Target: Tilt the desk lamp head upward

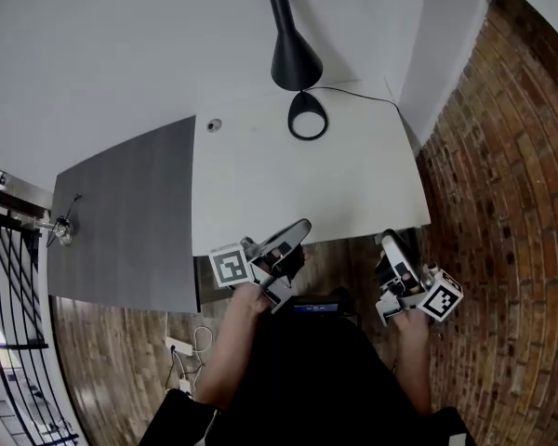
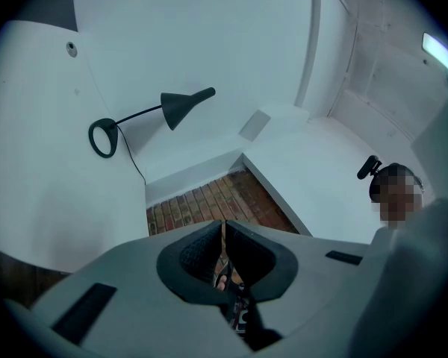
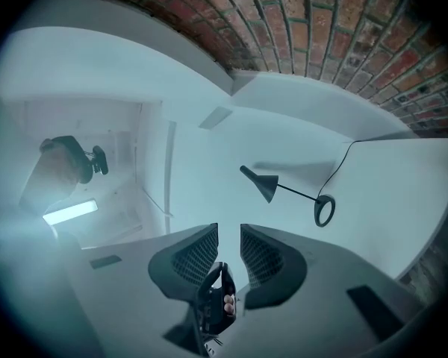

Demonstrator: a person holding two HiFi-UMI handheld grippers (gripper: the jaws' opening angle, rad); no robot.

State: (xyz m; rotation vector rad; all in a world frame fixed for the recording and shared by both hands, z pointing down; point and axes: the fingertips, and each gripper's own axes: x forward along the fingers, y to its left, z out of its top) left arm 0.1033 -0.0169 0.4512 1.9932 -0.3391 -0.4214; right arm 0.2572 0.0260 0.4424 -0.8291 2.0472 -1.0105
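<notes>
White desk (image 1: 288,184) fills the space ahead of both pairs of jaws, with a grey panel (image 1: 130,221) joined to it off to the left of the left jaws, and brick (image 1: 502,212) rising to the right of the right jaws and running under the desk's near edge. The black lamp (image 1: 293,59) stands well ahead of both grippers at the far side of the desk. In the left gripper view it (image 2: 183,104) sits above and to the left of the jaws, and in the right gripper view it (image 3: 263,183) sits above and to the right of them. Its cone shade is carried on a thin stem that slants up from a ring base (image 1: 308,116). The left gripper (image 1: 302,226) is held at the desk's near edge, its jaws closed to a thin slit with nothing between them. The right gripper (image 1: 389,242) is just off the desk's near right corner, its jaws parted and empty. A thin cord (image 1: 353,91) runs from the base to the right.
</notes>
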